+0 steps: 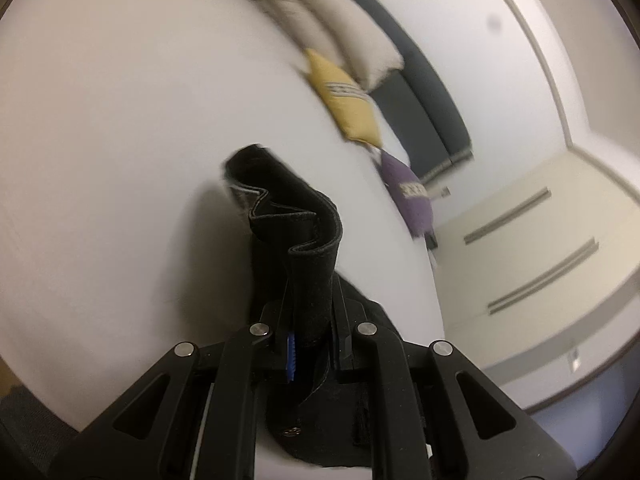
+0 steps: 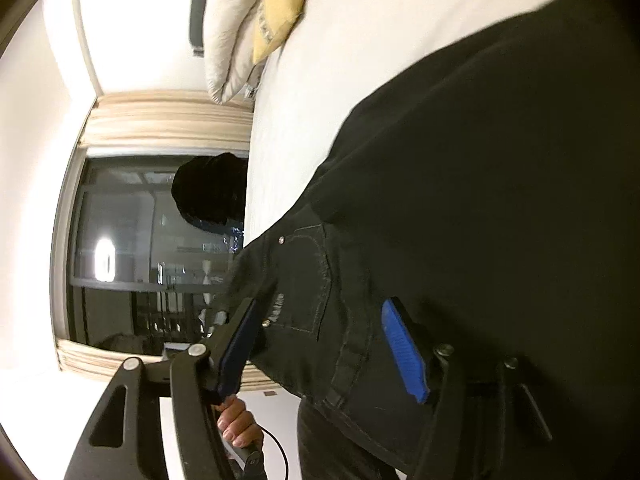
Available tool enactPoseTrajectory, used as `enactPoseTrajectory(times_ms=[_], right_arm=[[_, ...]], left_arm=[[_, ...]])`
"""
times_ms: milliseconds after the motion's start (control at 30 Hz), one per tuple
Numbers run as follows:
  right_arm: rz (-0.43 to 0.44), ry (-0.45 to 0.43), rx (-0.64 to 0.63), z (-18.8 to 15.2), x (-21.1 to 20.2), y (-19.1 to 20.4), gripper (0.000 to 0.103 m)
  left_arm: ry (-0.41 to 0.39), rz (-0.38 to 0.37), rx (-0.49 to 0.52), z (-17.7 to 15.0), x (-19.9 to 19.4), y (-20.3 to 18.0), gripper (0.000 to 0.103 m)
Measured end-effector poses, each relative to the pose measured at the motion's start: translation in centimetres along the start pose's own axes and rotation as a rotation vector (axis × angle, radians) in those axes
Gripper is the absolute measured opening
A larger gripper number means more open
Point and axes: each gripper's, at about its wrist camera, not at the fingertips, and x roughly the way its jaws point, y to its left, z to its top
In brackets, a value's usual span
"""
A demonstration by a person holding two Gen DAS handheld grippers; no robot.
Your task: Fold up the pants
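Note:
The black pants (image 1: 296,216) rise from my left gripper (image 1: 314,320), which is shut on a folded band of the fabric; the cloth stands up in an S-shaped curl above the white bed (image 1: 120,120). In the right wrist view the pants (image 2: 480,160) spread over the bed (image 2: 340,60), showing a stitched back pocket and rivets. My right gripper (image 2: 320,308) is open, its blue pads (image 2: 404,352) wide apart on either side of the waist area and not pressing on it.
White pillows (image 1: 344,28), a yellow cushion (image 1: 348,96) and a purple cushion (image 1: 408,192) line the bed's head by a dark headboard (image 1: 420,92). A dark window (image 2: 140,240) with curtains is beyond the bed's edge. A hand (image 2: 240,420) grips a handle below.

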Motion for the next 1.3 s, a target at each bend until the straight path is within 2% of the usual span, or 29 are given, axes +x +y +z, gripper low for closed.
enactPoseTrajectory(times_ms=[67, 167, 233, 300, 333, 467, 533, 667, 800, 867, 900, 933, 967, 1033, 1067, 1267, 1300], right_arm=[[0.013, -0.001, 0.022, 0.3, -0.8, -0.6, 0.067], [0.045, -0.008, 0.048, 1.3, -2.2, -0.9, 0.069], [0.071, -0.021, 0.037, 2.1, -3.3, -0.3, 0.072], [0.091, -0.031, 0.019, 3.0, -4.4, 0.5, 0.079], [0.096, -0.032, 0.007, 3.4, -5.1, 1.0, 0.083], [0.107, -0.010, -0.060, 3.6, -6.6, 2.9, 0.084], [0.106, -0.005, -0.102, 3.7, -7.4, 3.6, 0.088], [0.000, 0.030, -0.104, 4.2, -7.1, 3.5, 0.089], [-0.049, 0.070, -0.094, 4.8, -6.4, 2.7, 0.089], [-0.090, 0.100, -0.106, 5.1, -6.0, 2.3, 0.074], [-0.117, 0.113, -0.115, 5.2, -5.9, 2.2, 0.070], [-0.144, 0.122, -0.135, 5.1, -5.8, 2.1, 0.056], [-0.170, 0.127, -0.166, 5.1, -5.8, 2.2, 0.035], [-0.197, 0.109, -0.214, 5.1, -6.6, 2.4, 0.023], [-0.197, 0.098, -0.222, 5.1, -7.1, 2.5, 0.020], [-0.172, 0.017, -0.275, 4.5, -11.3, 2.0, 0.018], [-0.169, 0.010, -0.273, 4.7, -11.0, 2.6, 0.018]], left_arm=[[0.015, -0.005, 0.089, -0.4, 0.6, -2.6, 0.010], [0.080, -0.010, 0.261, -2.3, 2.7, -7.6, 0.010], [0.162, -0.004, 0.421, -5.8, 5.2, -11.5, 0.010], [0.228, -0.006, 0.519, -9.4, 7.4, -13.4, 0.010], [0.249, -0.007, 0.543, -10.6, 8.0, -13.9, 0.010], [0.340, -0.016, 0.691, -16.5, 9.4, -15.1, 0.010], [0.363, -0.021, 0.712, -17.7, 9.7, -14.9, 0.010], [0.360, 0.000, 0.772, -19.0, 9.3, -13.9, 0.010], [0.337, 0.035, 0.882, -20.4, 8.7, -13.8, 0.010], [0.335, 0.052, 0.932, -21.1, 8.9, -15.1, 0.010], [0.328, 0.069, 0.973, -21.8, 8.8, -15.0, 0.010], [0.321, 0.078, 0.998, -22.2, 9.0, -15.5, 0.010], [0.314, 0.083, 1.016, -22.4, 8.9, -15.7, 0.010], [0.306, 0.087, 1.044, -23.1, 9.0, -16.3, 0.010], [0.304, 0.086, 1.055, -23.2, 8.9, -16.7, 0.010], [0.294, 0.067, 1.159, -26.1, 8.7, -20.0, 0.010], [0.301, 0.059, 1.167, -26.6, 9.1, -20.6, 0.010]])
